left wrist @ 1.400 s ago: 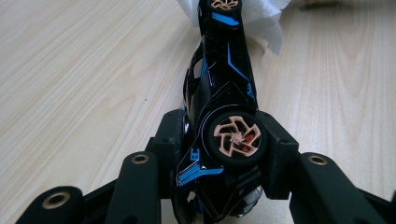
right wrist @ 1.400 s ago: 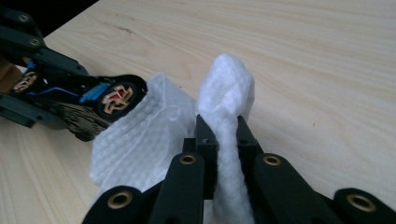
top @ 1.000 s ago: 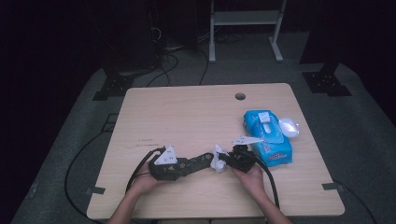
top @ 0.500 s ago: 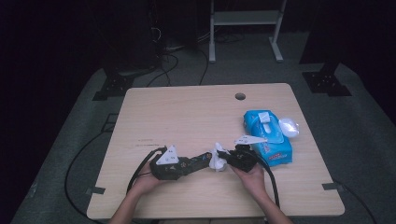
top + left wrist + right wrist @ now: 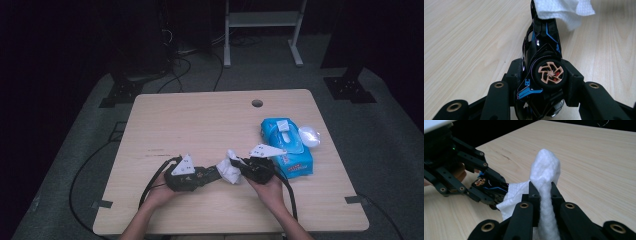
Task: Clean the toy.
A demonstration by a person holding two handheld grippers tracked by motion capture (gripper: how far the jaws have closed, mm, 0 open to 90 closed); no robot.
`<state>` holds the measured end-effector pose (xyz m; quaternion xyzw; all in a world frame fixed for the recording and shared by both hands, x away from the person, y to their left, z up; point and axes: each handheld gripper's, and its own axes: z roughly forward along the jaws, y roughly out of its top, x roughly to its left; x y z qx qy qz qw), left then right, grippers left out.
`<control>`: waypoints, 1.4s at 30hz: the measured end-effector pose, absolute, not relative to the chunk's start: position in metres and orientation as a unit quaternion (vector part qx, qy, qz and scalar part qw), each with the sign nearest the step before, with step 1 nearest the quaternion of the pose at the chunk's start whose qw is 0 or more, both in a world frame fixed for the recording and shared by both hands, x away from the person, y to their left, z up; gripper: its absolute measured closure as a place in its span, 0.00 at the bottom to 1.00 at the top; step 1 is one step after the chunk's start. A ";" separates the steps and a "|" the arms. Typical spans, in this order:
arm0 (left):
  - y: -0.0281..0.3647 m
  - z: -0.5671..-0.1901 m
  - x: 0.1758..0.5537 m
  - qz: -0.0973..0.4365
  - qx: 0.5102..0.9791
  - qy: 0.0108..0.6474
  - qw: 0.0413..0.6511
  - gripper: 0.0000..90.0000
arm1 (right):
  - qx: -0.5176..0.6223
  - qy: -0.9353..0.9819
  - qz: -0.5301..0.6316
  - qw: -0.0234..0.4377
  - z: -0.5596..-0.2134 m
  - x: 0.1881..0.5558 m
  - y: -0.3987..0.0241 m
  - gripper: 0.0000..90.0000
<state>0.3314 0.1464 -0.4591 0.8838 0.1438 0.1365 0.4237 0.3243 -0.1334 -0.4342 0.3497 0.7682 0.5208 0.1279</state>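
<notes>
Little differs from 1 second ago: left gripper (image 5: 541, 82) still clamps the toy car (image 5: 544, 50) at lower centre; right gripper (image 5: 542, 192) still pinches the white tissue (image 5: 545, 167), raised slightly.

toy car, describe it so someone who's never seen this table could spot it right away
On the wooden table, look near the front edge, where the left gripper clamps the toy car. It is glossy black with blue stripes and a copper-spoked wheel, unlike the white wipe touching its far end.

Toy car (image 5: 202, 175) left of tissue (image 5: 230, 169), touching; wipes pack (image 5: 290, 145) right, on table (image 5: 200, 120).
</notes>
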 end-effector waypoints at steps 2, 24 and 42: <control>0.144 -0.459 0.332 0.137 0.883 0.146 0.425 0.64 | 0.339 0.777 0.514 0.130 -0.435 0.323 -0.131 0.94; 0.155 -0.458 0.331 0.137 0.882 0.165 0.419 0.61 | 0.306 0.808 0.469 0.182 -0.437 0.317 -0.116 0.93; 0.147 -0.466 0.336 0.125 0.880 0.166 0.427 0.65 | 0.319 0.810 0.459 0.175 -0.434 0.328 -0.125 0.93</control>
